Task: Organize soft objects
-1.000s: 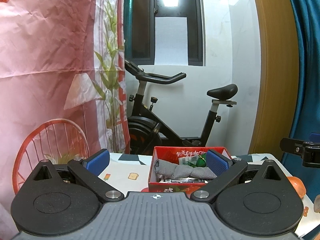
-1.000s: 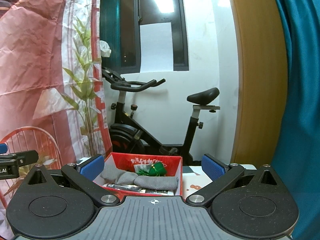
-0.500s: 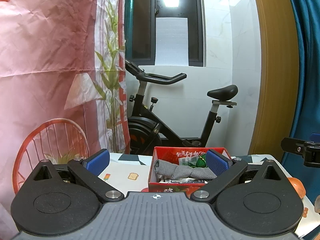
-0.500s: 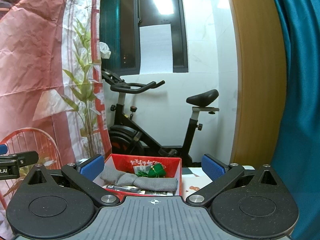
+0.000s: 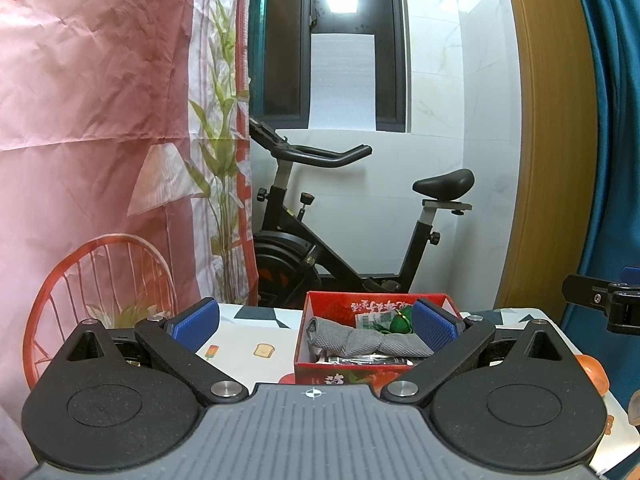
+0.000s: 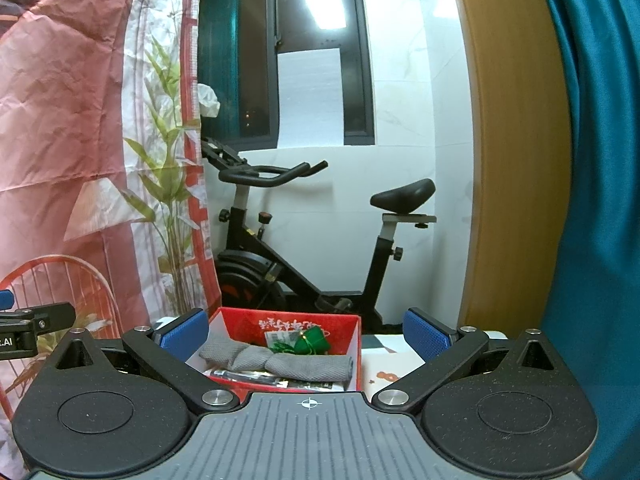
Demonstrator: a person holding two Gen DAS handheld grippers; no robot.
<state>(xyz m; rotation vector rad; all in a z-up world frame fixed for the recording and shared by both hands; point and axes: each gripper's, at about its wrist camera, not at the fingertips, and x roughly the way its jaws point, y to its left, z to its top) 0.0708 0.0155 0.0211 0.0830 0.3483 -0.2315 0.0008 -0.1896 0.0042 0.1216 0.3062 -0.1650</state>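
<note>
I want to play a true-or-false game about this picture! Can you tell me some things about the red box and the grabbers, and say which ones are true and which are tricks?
1. A twisted grey knitted cloth lies inside the open red cardboard box. True.
2. The right gripper is squeezing the grey cloth. False: its blue pads stand wide apart and hold nothing.
3. A small green pouch sits in the red box behind the grey cloth. True.
4. The left gripper is shut. False: it is open, with nothing between its pads.
5. A black exercise bike stands by the white wall beyond the table. True.
</note>
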